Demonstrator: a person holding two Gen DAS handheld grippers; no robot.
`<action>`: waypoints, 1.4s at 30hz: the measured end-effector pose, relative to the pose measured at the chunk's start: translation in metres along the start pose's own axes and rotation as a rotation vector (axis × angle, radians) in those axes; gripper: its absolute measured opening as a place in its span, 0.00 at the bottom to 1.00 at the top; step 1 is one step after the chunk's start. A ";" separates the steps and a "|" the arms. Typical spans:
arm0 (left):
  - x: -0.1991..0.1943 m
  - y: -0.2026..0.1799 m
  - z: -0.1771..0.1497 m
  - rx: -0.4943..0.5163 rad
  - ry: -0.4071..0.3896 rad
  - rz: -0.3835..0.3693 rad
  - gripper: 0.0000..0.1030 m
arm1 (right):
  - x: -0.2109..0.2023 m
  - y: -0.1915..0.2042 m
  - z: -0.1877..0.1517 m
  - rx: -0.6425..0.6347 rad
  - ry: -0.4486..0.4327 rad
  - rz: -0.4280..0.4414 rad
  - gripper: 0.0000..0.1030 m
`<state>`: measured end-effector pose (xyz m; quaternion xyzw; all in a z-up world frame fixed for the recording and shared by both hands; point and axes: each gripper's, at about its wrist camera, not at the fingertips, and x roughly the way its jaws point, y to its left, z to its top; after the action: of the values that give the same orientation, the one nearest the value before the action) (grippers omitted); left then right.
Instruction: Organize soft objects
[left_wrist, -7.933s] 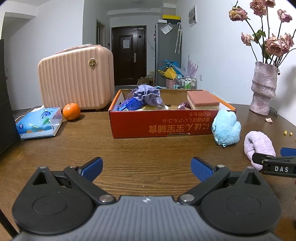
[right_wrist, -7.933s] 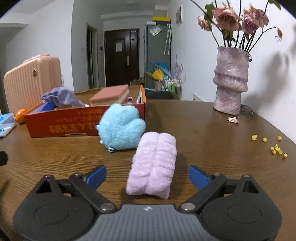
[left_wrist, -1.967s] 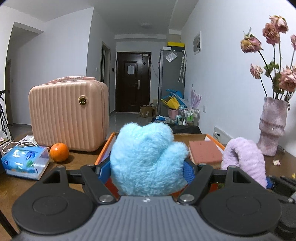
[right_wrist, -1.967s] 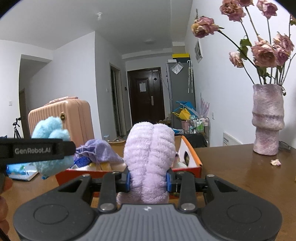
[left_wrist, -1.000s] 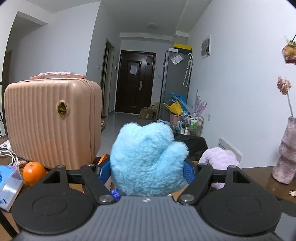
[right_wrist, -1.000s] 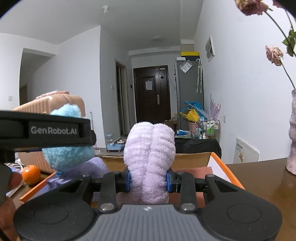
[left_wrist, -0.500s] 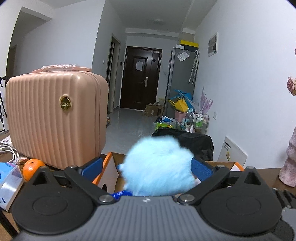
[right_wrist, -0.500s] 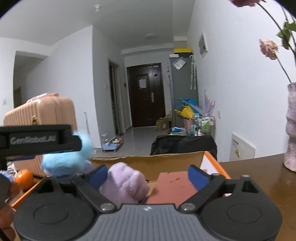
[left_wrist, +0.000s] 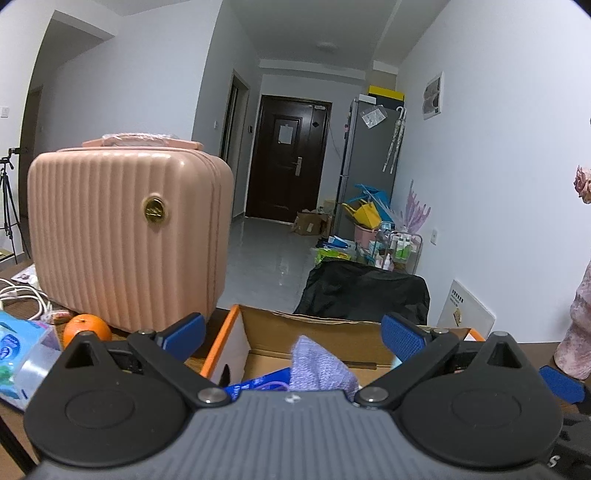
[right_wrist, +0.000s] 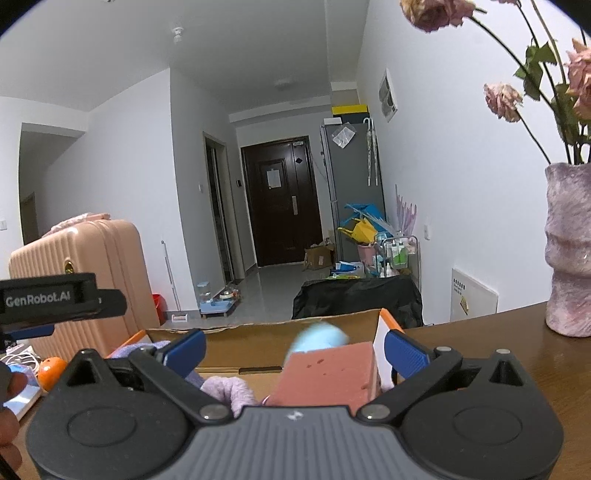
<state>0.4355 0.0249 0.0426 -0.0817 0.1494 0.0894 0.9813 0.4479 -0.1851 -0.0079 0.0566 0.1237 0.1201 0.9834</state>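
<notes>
My left gripper (left_wrist: 291, 334) hangs open over the orange-edged cardboard box (left_wrist: 221, 347), with nothing between its blue pads. Below it in the box lie a lilac cloth (left_wrist: 317, 365) and a blue packet (left_wrist: 258, 384). My right gripper (right_wrist: 293, 352) hovers over the same box (right_wrist: 258, 339), its jaws opening and pressing on nothing. Under it the lilac fluffy roll (right_wrist: 231, 391) rests in the box beside a pink sponge block (right_wrist: 328, 373). The light blue plush (right_wrist: 319, 338), blurred, lies by the box's far wall. The left gripper's black finger (right_wrist: 62, 297) shows at the left.
A pink ribbed suitcase (left_wrist: 125, 236) stands left of the box, with an orange (left_wrist: 86, 330) and a tissue pack (left_wrist: 22, 354) in front of it. A lilac vase (right_wrist: 569, 251) of dried roses stands on the wooden table at right. A person's fingers (right_wrist: 7, 384) show at the left edge.
Both grippers have opened. The blue plush has dropped from the left gripper and the lilac roll from the right gripper, and both now lie in the box.
</notes>
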 end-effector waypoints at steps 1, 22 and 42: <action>-0.003 0.001 0.000 0.000 -0.002 0.000 1.00 | -0.003 0.000 0.001 -0.002 -0.003 0.000 1.00; -0.134 0.013 -0.018 0.123 -0.079 -0.048 1.00 | -0.131 -0.001 0.008 -0.064 -0.047 0.010 1.00; -0.278 0.028 -0.057 0.172 -0.071 -0.146 1.00 | -0.287 0.017 -0.023 -0.122 -0.068 0.034 1.00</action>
<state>0.1525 -0.0010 0.0707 -0.0047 0.1153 0.0076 0.9933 0.1683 -0.2381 0.0379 0.0026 0.0819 0.1423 0.9864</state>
